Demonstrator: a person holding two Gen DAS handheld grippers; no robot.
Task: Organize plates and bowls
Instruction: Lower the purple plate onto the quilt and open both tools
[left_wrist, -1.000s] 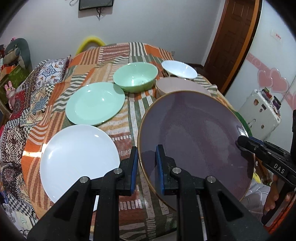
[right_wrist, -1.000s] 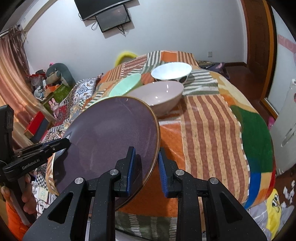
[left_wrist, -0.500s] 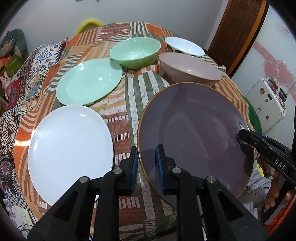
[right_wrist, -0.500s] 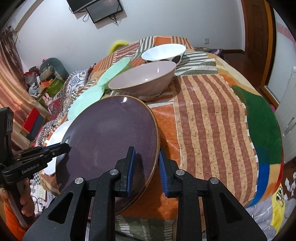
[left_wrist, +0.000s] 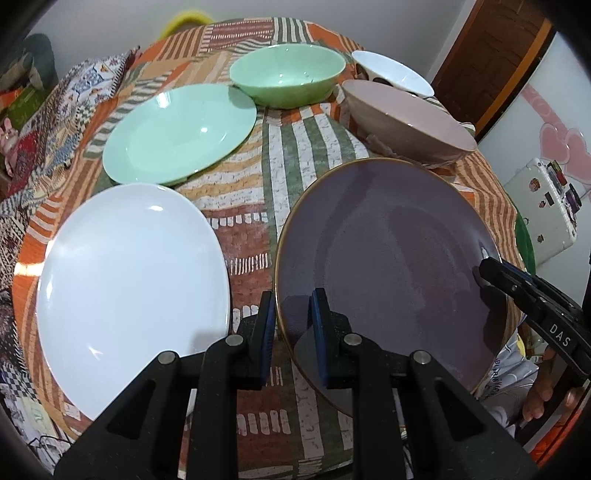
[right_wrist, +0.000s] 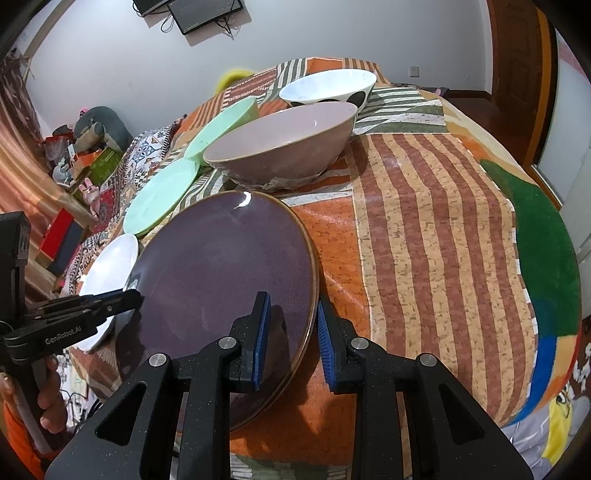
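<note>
Two hand-held grippers flank a purple plate over a patchwork-covered table. The left gripper has its blue-padded jaws narrowly parted with the plate's gold-edged near-left rim between them; whether the pads actually press the rim cannot be told. The right gripper stands with its jaws slightly wider apart, straddling the plate's opposite rim, one pad over the plate's face and a visible gap on the outer side. In the left wrist view the right gripper's tip reaches the plate's far right edge.

The plate lies low over the near part of the cloth; whether it rests fully on the cloth or is slightly raised is hard to make out. Just left of it sits a white plate, apart from it, with a mint green plate beyond. Behind stand a green bowl, a pink bowl close to the purple plate's far rim, and a white bowl with dark spots farthest back. The pink bowl hides part of the white bowl in the left wrist view.
</note>
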